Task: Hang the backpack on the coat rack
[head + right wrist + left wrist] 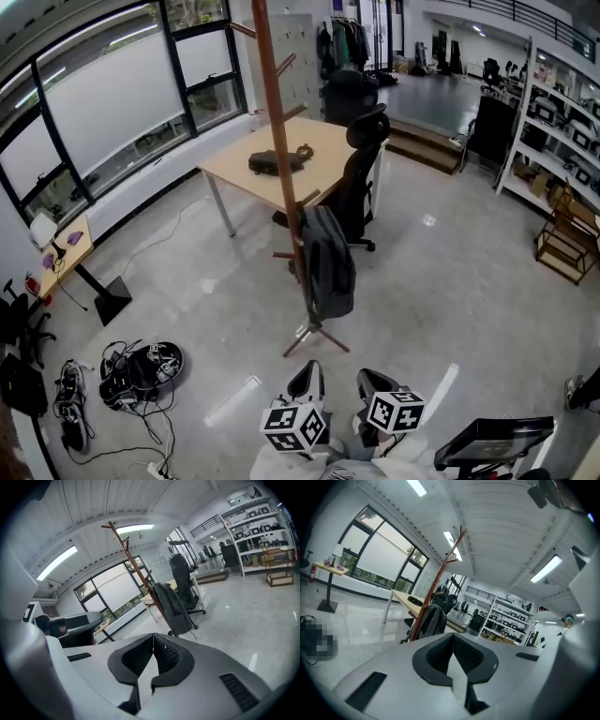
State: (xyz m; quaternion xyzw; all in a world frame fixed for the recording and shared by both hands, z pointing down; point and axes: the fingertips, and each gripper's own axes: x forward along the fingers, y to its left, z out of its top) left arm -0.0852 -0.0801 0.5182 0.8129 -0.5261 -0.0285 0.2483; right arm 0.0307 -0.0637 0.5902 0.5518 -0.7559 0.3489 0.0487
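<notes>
On the tall reddish-brown wooden coat rack [278, 141], centre of the head view: the dark grey fabric backpack [328, 264] hangs from what looks like a low peg. Its body lies slack against the pole and clear of the floor, above the rack's splayed feet. I judge the task done as far as the frames show. All that may be left is to check that the strap sits securely, which I cannot make out from here. The left gripper [453, 637] has its black ribbed pads pressed together with nothing between them. The right gripper [153, 637] is likewise closed and empty. Both are well apart from the rack. Behind it stand a black swivel office chair [361, 173] and a pale wooden table [234, 169] on thin metal legs, bearing a dark flat object [275, 161]. The floor [450, 281] is polished grey concrete, glossy enough to catch reflections.
</notes>
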